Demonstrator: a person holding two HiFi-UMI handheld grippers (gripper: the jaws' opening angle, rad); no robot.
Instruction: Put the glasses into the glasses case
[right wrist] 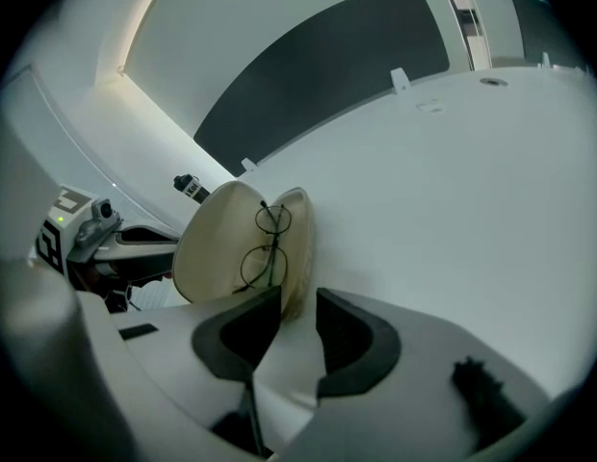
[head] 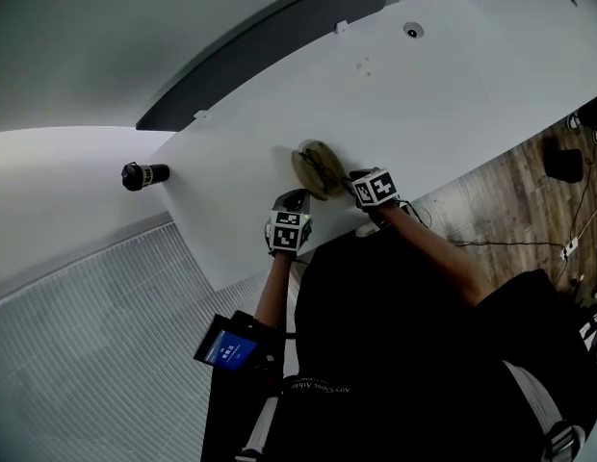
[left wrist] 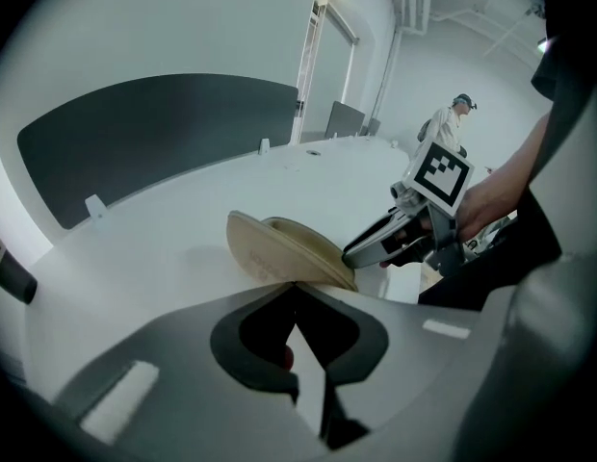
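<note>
We see a broad white table [head: 472,85] sweeping from the upper right of the head view down to its centre. Wooden floor [head: 530,200] shows at the right edge, and a long dark panel [head: 270,54] runs along the table's far side. Below centre, the person's two arms reach to the table's near edge, each gripper bearing a marker cube.

The left gripper [left wrist: 297,292] sits just left of centre in the head view. In its own view we find its jaws clenched, tips meeting on the near rim of the glasses case [head: 318,169] and apparently pinching it. The right gripper [right wrist: 298,296] sits at the right of the case. Its jaws stand apart, released, with the lower rim of the case's right shell between them, close to one jaw and clear of the other.

The tan case stands open on edge on the table, just above the grippers in the head view, its two shells spread. The thin wire glasses [right wrist: 265,248] lie inside it, in the hollow between the shells. A small black cylinder [head: 144,175] rests on the white surface at the left of the head view, well apart from the case
</note>
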